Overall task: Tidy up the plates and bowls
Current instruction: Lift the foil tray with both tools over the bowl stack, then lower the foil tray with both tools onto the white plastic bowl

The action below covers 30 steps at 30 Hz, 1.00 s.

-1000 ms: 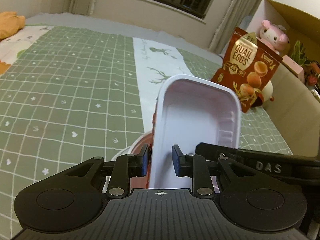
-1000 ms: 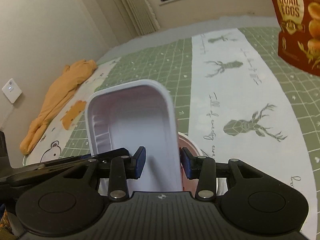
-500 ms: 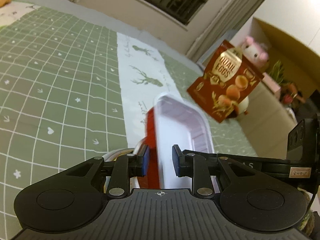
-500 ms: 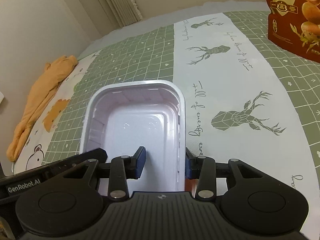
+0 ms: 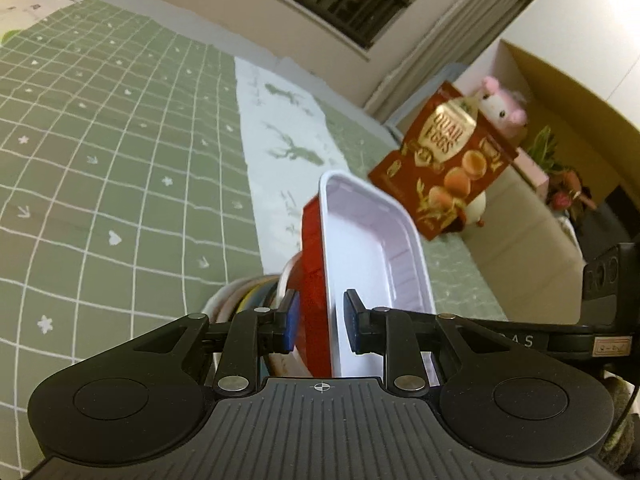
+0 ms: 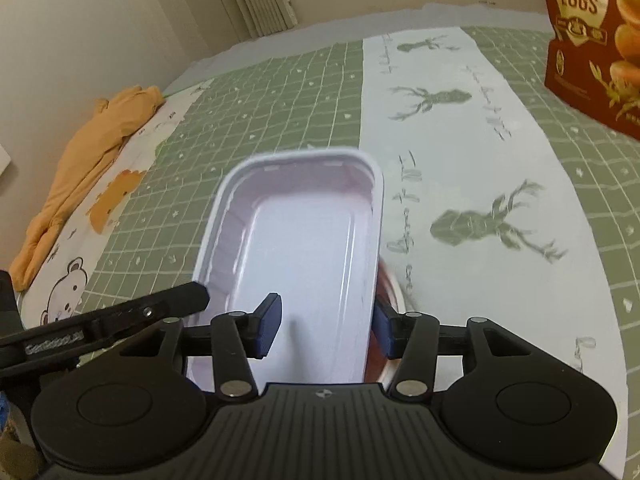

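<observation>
A rectangular tray, white inside and red outside [image 5: 372, 252], is held between both grippers above a stack of round plates and bowls [image 5: 248, 292]. My left gripper [image 5: 322, 326] straddles the tray's left wall, jaws a little apart around it. My right gripper [image 6: 324, 330] straddles the tray's right wall [image 6: 372, 264], jaws apart with a gap on the inner side. In the right wrist view the tray [image 6: 304, 248] lies nearly level over a reddish bowl rim [image 6: 394, 288]. The stack is mostly hidden under the tray.
A green checked cloth [image 5: 100, 168] with a white deer-print runner [image 6: 460, 128] covers the surface. A red quail eggs bag [image 5: 448, 168] stands at the right, a pink plush [image 5: 502, 108] and cardboard box behind it. Orange cloth [image 6: 88, 148] lies far left.
The tray has tipped from nearly upright down to almost level over the stack. The right gripper's jaws have opened wider around the tray wall.
</observation>
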### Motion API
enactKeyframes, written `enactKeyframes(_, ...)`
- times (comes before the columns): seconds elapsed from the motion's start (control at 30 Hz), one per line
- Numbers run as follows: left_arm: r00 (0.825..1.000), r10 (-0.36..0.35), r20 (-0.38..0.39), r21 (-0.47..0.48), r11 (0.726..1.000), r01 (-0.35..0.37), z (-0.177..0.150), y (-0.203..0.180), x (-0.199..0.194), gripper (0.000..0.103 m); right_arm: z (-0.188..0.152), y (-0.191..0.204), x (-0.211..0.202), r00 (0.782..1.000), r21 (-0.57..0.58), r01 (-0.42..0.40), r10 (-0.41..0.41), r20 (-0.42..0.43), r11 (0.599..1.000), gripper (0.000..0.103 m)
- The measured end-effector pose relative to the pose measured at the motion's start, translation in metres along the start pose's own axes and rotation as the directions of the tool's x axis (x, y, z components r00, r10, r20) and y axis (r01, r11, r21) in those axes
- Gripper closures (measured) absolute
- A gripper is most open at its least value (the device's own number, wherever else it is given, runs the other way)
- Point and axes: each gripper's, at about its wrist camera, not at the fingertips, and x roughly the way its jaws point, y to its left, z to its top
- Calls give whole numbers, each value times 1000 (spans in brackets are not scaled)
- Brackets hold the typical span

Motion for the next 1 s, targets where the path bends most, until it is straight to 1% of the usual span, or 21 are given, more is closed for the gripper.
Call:
enactKeyframes(0.07,999,-22,-37,-2,1000,22,-2,-2,5,76,-4,-2,2,1000,17,-7,7,-18,1000,55)
enactKeyframes(0.1,999,-23,-35,0,1000,23,-3,-5,4,75,-6,-3,2,999,33,-20,21,-27,999,54)
enactKeyframes(0.17,999,-38,-18,8,999,38,-5,-8,-1,74,-7,-3,-2,1000,43,-15,16,-15,999,54)
enactKeyframes(0.27,994,-105,10,4,994,105,-4,-11,-13,73,-5,-4,-16,999,45,-27,26,20,999,54)
enactKeyframes(0.3,993,-117,14,5,993,117,-4,-11,-16,73,-4,-5,-21,999,49,-36,35,25,998,54)
enactKeyframes(0.37,993,-116,13,17,993,115,-5,-14,-18,73,-4,-4,-26,999,44,-46,45,25,998,54)
enactKeyframes(0.43,996,-94,-9,29,995,94,-8,-14,-15,74,-7,-2,-24,999,32,-40,40,9,999,54)
enactKeyframes(0.5,996,-76,-37,23,997,77,-10,-12,-11,75,-12,-1,-18,999,28,-29,29,-21,999,54)
enactKeyframes(0.6,995,-84,-61,-4,996,84,-10,-4,-7,75,-15,-1,-10,999,31,-30,31,-39,999,55)
enactKeyframes(0.67,995,-89,-48,-21,996,89,-8,0,-10,75,-15,-2,-9,999,40,-35,36,-38,999,55)
enactKeyframes(0.8,995,-101,23,-39,994,101,-2,6,-26,75,-11,-5,-17,999,46,-45,46,-12,998,55)
enactKeyframes(0.87,994,-101,45,-53,993,103,0,9,-31,75,-9,-7,-22,999,53,-42,42,8,998,55)
enactKeyframes(0.93,993,-106,44,-70,992,109,2,12,-31,75,-7,-9,-22,999,59,-38,37,12,998,55)
enactKeyframes(1.0,994,-112,18,-80,990,113,2,13,-26,75,-8,-10,-20,999,66,-46,47,0,997,55)
